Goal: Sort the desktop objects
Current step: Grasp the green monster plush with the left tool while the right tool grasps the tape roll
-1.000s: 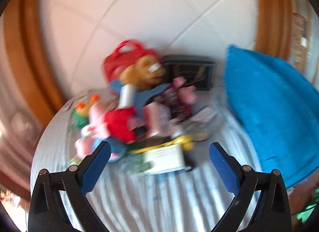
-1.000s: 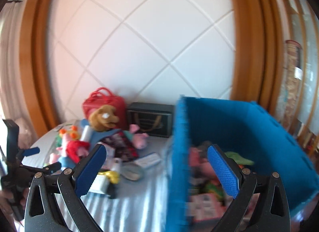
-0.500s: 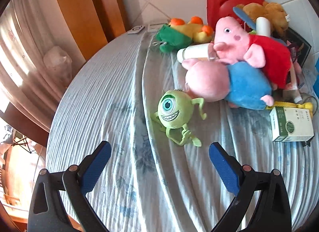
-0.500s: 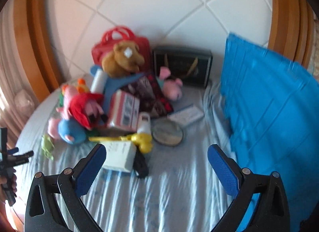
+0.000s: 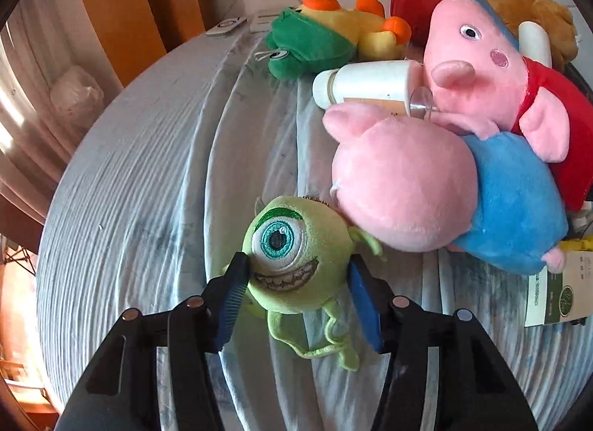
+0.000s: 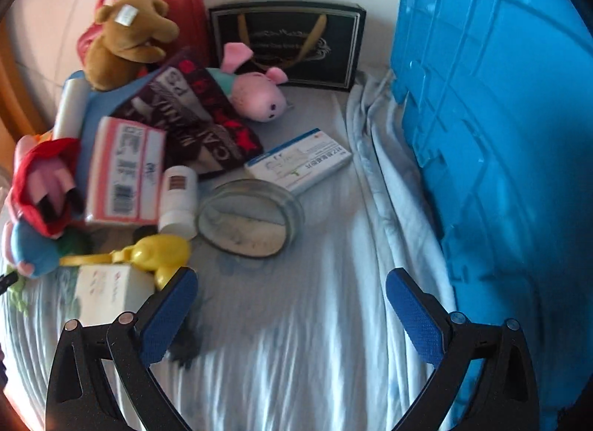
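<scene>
Two wrist cams, both angled steeply down at the cloth-covered table.
Left sits close over toys; right looks from farther back; both catch the red-dressed pig plush.

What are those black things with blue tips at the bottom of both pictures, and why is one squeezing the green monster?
They are hand-held claws. A person carries one in each hand, and a small camera on each looks forward past its two fingers.

One picture comes from the left claw. Its jaws are closing on the one-eyed green monster toy, whose body sits between the blue pads.

The other comes from the right claw, which is open and empty above the striped cloth.

On the cloth lie pink pig toys, a white bottle, boxes, a glass dish and a big blue bin for sorting.
</scene>
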Motion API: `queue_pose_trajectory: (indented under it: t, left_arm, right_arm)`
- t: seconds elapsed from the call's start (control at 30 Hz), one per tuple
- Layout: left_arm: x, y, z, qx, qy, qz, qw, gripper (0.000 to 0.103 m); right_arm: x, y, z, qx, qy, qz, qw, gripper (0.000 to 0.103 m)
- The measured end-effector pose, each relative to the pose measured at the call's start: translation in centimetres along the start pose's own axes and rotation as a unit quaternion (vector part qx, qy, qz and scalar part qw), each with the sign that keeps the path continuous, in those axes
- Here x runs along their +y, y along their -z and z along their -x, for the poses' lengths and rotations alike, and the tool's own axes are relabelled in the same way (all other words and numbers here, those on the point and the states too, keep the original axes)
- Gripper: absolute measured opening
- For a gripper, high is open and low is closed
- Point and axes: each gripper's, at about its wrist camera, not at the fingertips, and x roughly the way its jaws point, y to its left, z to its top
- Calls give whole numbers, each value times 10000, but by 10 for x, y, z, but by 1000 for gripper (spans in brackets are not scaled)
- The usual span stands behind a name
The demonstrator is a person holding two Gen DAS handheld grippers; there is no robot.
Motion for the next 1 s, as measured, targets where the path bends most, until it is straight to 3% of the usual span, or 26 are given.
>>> queue_pose_trajectory:
  t: [0.13, 0.17, 0.2, 0.33, 0.4, 0.6, 0.77, 1.0]
  left_arm:
    - [-4, -6, 3, 12, -206, 35, 9998, 50]
    - [-3, -6, 4, 29, -219, 89, 9997, 50]
    - [-2, -6, 6, 30, -240, 136, 9996, 50]
    - [-3, -9, 20, -168, -313, 220, 9991, 50]
    - [-5, -11, 27, -269, -339, 247, 9988, 50]
    - [-13, -10, 66, -680, -245, 236, 9971, 50]
    - [-27, -3, 110, -1050, -219, -26, 9942, 50]
    - [-59, 21, 177, -1375, 218, -518, 9889, 50]
  right_arm:
    - [-14, -15, -43, 194, 21, -161, 9997, 101]
    - [-17, -17, -54, 238, 39, -189, 9995, 91]
    - [-19, -18, -62, 271, 45, -200, 9994, 75]
    - [-23, -24, -89, 353, -47, -216, 9991, 38]
    - [-22, -25, -89, 257, -104, -203, 9994, 12]
    - [-17, -23, -47, -344, 57, -145, 9993, 12]
    - [-6, -17, 23, -910, 85, -207, 9956, 12]
    - [5, 9, 138, -1711, -17, -223, 9850, 13]
